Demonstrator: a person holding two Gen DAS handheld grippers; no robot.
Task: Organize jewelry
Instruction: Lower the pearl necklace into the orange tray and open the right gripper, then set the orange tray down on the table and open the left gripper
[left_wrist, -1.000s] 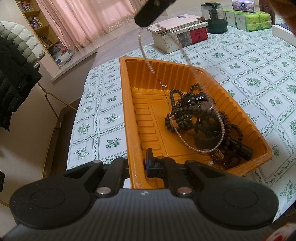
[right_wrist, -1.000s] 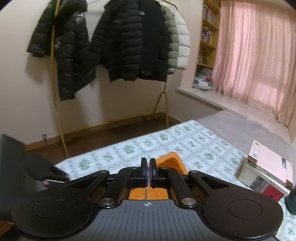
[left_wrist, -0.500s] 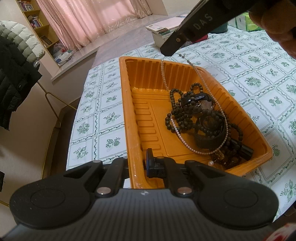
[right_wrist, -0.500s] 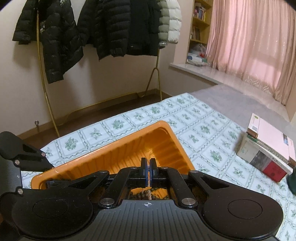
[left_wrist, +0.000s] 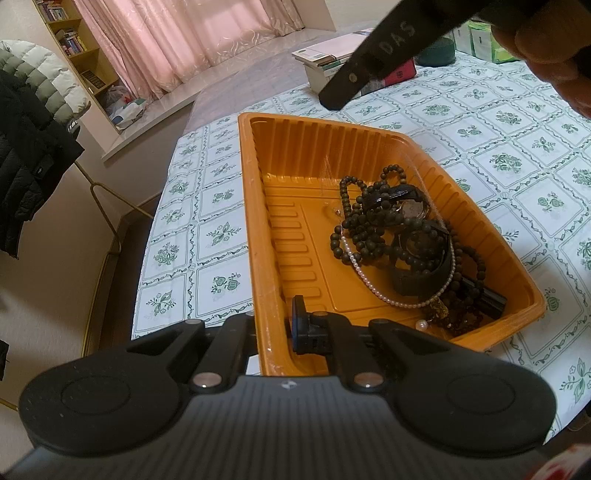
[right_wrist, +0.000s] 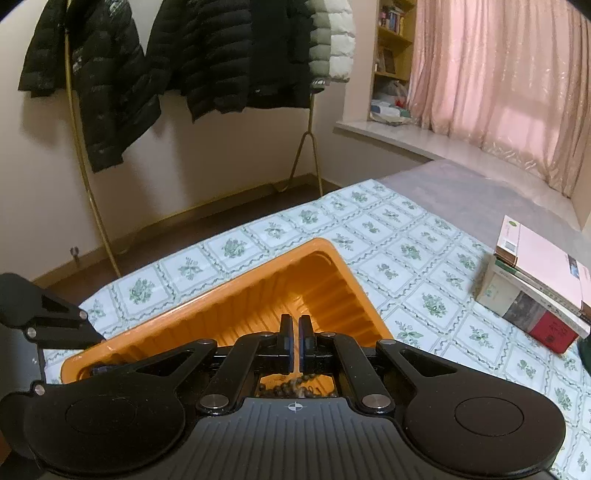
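Note:
An orange plastic tray (left_wrist: 243, 184) lies on the flowered tablecloth. It holds dark wooden bead strands (left_wrist: 351, 221), a watch (left_wrist: 410, 210), a black strap (left_wrist: 424, 273) and a pearl necklace (left_wrist: 373, 288). My left gripper (left_wrist: 275, 317) is shut on the tray's near wall, one finger inside and one outside. My right gripper (left_wrist: 330, 101) hovers over the tray's far end, shut on the pearl necklace; two faint blurred strands rise from the pile toward its tip. In the right wrist view the right gripper (right_wrist: 296, 325) points into the tray (right_wrist: 258, 295).
Stacked books (left_wrist: 332, 55) (right_wrist: 535, 277) lie beyond the tray, with a dark green jar (left_wrist: 439, 51) and green tissue packs (left_wrist: 480, 40) farther back. A person's hand (left_wrist: 546, 44) grips the right tool. The table's left edge runs close to the tray. Coats (right_wrist: 184, 55) hang on a rack.
My right gripper has come down toward the tray's far end with the pearl necklace, so the hanging strands are shorter. The left gripper and the tray have not moved.

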